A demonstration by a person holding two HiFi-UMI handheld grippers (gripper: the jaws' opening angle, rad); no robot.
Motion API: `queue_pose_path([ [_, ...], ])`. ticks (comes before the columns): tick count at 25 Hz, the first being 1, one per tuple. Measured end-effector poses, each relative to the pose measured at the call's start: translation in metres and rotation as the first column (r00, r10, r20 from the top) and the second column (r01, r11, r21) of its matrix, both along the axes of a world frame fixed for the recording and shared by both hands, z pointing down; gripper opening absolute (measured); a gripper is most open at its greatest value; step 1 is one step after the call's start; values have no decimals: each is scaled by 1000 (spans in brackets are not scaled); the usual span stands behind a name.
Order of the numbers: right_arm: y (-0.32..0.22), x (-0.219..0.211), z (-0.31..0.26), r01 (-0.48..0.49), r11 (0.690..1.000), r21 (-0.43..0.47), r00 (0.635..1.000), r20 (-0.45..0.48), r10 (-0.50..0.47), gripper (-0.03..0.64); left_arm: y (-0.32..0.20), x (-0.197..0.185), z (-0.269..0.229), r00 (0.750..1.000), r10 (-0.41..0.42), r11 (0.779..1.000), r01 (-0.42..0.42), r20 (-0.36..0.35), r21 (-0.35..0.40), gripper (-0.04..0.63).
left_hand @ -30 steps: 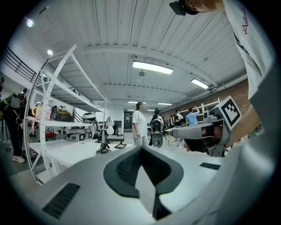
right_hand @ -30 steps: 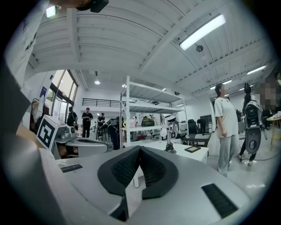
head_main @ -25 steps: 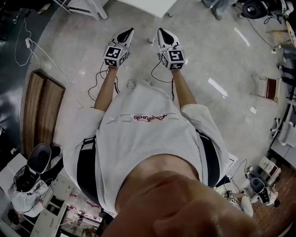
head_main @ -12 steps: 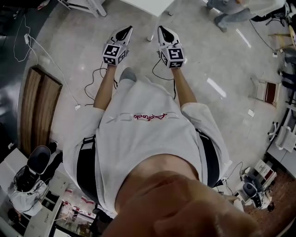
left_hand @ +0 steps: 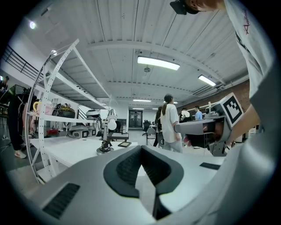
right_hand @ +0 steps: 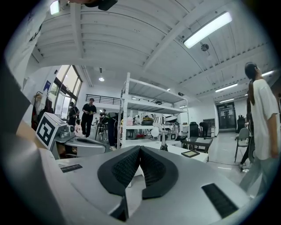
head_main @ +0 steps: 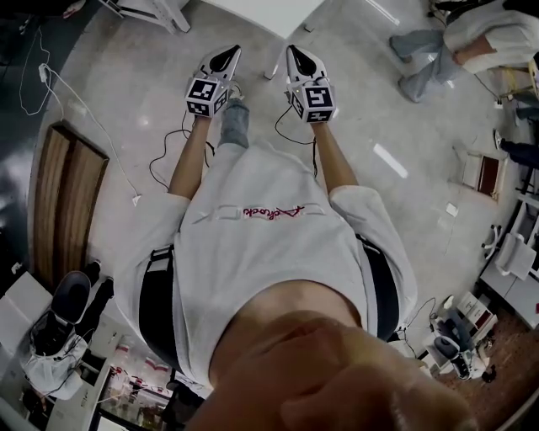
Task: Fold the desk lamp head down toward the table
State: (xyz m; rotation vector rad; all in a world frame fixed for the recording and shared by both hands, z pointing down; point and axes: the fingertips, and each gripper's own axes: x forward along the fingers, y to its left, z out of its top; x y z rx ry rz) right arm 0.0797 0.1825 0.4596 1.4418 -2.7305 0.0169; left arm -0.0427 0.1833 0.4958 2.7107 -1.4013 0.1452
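The desk lamp (left_hand: 106,137) stands far off on a white table (left_hand: 74,150), its round white head (left_hand: 112,125) upright on a thin stem. The right gripper view shows the lamp (right_hand: 160,137) on that table (right_hand: 178,150) too. In the head view only a corner of the table (head_main: 269,12) shows at the top edge. I hold both grippers out in front, well short of it. My left gripper (head_main: 226,57) and right gripper (head_main: 296,57) are shut with nothing between the pads (left_hand: 127,169) (right_hand: 151,169).
A white shelving rack (left_hand: 49,110) stands left of the table, and a dark flat tablet (left_hand: 124,144) lies near the lamp. People (left_hand: 169,125) stand beyond it. Cables (head_main: 101,126) and a wooden bench (head_main: 63,202) lie on the floor; another person (head_main: 438,46) is at upper right.
I have walked forward: the floor slid back under me, one leg stepped out between the arms, and the table corner came nearer. Both grippers stayed shut and side by side.
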Motion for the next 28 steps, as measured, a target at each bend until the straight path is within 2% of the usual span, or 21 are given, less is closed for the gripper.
queue_pose_path([
  [5, -31, -13, 7, 9, 1000, 0, 1000, -19, -9, 23, -31, -11, 11, 1000, -8, 1000, 8, -18, -13, 25],
  [15, -118, -27, 9, -9, 1000, -9, 999, -37, 8, 23, -123, -20, 18, 999, 26, 999, -27, -30, -27, 25],
  [24, -210, -51, 1, -50, 999, -5, 998, -48, 49, 23, -219, -46, 17, 997, 62, 997, -64, -38, -38, 25],
  [28, -248, -46, 0, -95, 995, -12, 994, -48, 95, 23, -262, -49, 15, 995, 89, 995, -91, -40, -43, 25],
])
